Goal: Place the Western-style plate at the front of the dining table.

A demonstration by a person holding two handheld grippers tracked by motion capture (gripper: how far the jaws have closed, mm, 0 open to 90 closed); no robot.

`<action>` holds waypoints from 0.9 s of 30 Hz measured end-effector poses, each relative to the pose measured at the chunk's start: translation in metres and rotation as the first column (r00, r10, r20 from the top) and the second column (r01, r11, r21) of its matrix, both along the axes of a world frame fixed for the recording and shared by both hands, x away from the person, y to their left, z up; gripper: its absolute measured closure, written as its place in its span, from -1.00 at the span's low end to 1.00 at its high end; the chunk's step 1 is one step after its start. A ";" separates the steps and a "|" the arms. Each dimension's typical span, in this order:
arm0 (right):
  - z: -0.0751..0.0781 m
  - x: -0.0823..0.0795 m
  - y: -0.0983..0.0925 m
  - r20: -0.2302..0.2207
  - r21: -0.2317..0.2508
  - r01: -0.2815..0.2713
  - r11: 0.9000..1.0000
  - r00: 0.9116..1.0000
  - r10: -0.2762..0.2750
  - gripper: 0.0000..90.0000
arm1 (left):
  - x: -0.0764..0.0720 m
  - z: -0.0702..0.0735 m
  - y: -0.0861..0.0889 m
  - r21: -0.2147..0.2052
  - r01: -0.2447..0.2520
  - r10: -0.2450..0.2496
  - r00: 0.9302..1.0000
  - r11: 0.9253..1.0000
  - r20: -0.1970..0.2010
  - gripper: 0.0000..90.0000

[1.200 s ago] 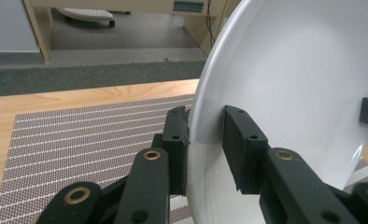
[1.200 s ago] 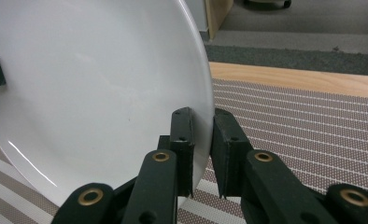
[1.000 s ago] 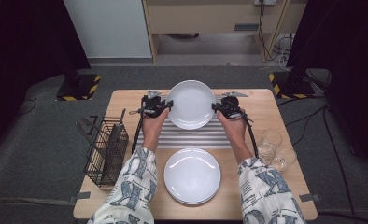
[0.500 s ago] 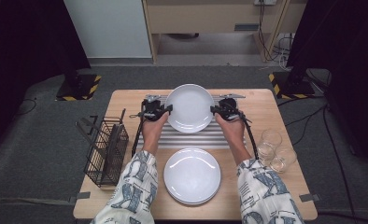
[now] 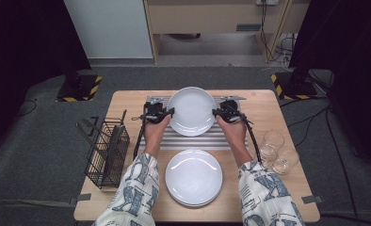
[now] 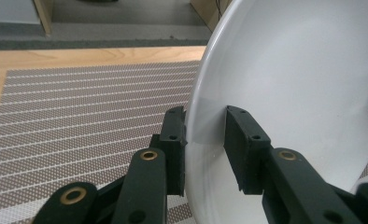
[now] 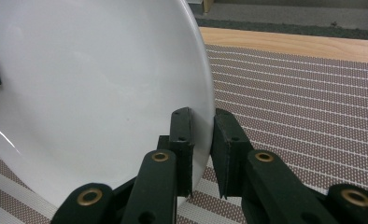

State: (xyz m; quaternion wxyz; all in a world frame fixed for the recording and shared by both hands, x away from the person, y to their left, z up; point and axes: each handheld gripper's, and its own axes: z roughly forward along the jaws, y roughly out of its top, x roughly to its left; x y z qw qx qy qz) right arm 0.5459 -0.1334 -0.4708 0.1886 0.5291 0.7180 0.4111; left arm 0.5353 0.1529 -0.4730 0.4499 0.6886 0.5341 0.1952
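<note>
Plate point(image 5: 192, 111) held tilted above striped mat point(image 5: 193, 141); right gripper point(image 7: 201, 135) clamped on rim; left gripper point(image 6: 205, 140) straddling opposite rim, one jaw off it

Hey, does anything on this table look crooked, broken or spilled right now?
Nothing spilled or broken. The one oddity: the wire basket sits at the table's left edge and seems to hang partly over it. The white plate is held by its rim by the left claw and right claw over the striped mat.

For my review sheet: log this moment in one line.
white plate upright over striped mat | right gripper clamps rim | left gripper straddles rim, loose
</note>
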 end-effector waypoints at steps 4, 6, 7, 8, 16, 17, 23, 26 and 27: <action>-0.003 0.001 -0.002 -0.010 0.003 0.007 1.000 1.000 -0.006 0.75 | 0.003 -0.003 -0.003 -0.002 -0.004 0.004 1.000 1.000 -0.005 0.51; -0.004 0.002 -0.003 -0.015 0.005 0.010 1.000 1.000 -0.010 0.75 | 0.004 -0.005 -0.004 -0.009 -0.010 0.010 1.000 1.000 -0.012 0.51; -0.005 0.002 -0.003 -0.018 0.013 0.013 1.000 1.000 -0.013 0.75 | 0.004 -0.005 -0.004 -0.014 -0.014 0.014 1.000 1.000 -0.015 0.51; -0.005 0.003 -0.004 -0.019 0.015 0.013 1.000 1.000 -0.013 0.75 | 0.004 -0.004 -0.004 -0.013 -0.014 0.014 1.000 1.000 -0.016 0.51; -0.010 0.006 -0.007 -0.033 0.035 0.031 0.999 0.999 -0.030 0.74 | 0.008 -0.006 -0.009 -0.008 -0.024 0.024 1.000 1.000 -0.013 0.50; -0.010 0.006 -0.007 -0.033 0.038 0.031 0.999 0.999 -0.030 0.74 | 0.009 -0.008 -0.008 -0.019 -0.028 0.028 0.999 0.999 -0.026 0.50; -0.014 0.009 -0.006 -0.044 0.064 0.043 0.997 0.998 -0.040 0.73 | 0.011 -0.012 -0.007 -0.032 -0.040 0.039 0.999 0.999 -0.038 0.50; -0.017 0.010 -0.006 -0.060 0.070 0.050 0.996 0.997 -0.045 0.72 | 0.013 -0.015 -0.007 -0.030 -0.040 0.039 0.998 0.999 -0.050 0.49; -0.018 0.010 -0.006 -0.061 0.070 0.048 0.996 0.997 -0.044 0.72 | 0.014 -0.017 -0.007 -0.034 -0.043 0.041 0.998 0.998 -0.056 0.49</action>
